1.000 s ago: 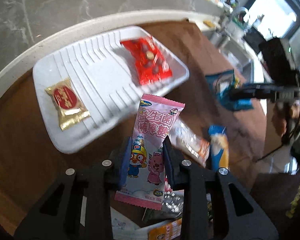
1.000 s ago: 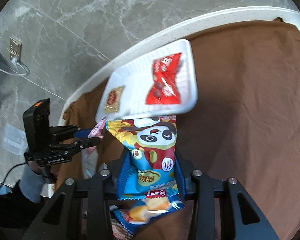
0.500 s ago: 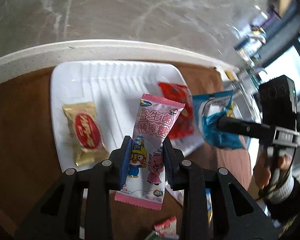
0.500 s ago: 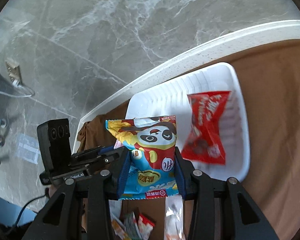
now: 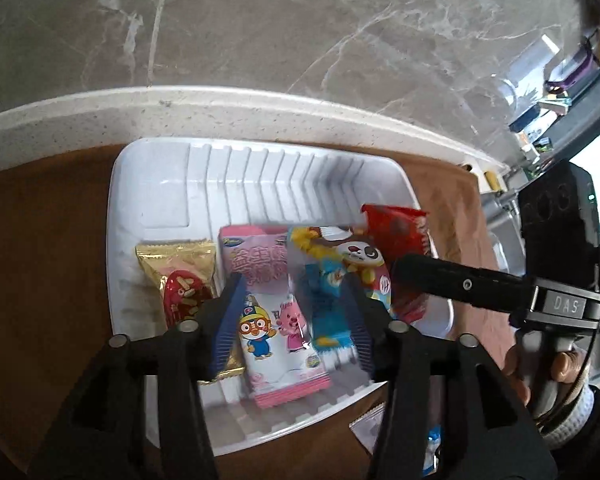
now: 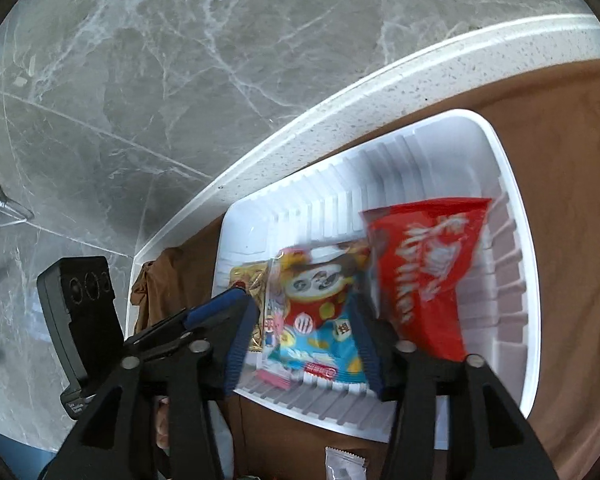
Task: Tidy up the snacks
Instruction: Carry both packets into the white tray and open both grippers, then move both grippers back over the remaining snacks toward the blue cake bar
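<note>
Snacks now fill the near half of the white tray (image 5: 148,184), which sits on the brown cloth (image 6: 572,128) covering the bench. Four packets lie side by side in it: a gold packet (image 5: 176,276) at the tray's left, then the pink packet (image 5: 272,312), the blue panda packet (image 6: 320,320), and the red packet (image 6: 428,272) at the tray's right. The far half of the tray is bare ribbed plastic.

Left claw (image 5: 296,312) stands spread wide around the pink packet, not pinching it. Right claw (image 6: 304,340) likewise gapes around the panda packet, apparently let go.

Judging by this, sorting is well underway but unfinished: a few loose wrappers (image 6: 344,462) are visible on the cloth just nearside of the tray.
</note>
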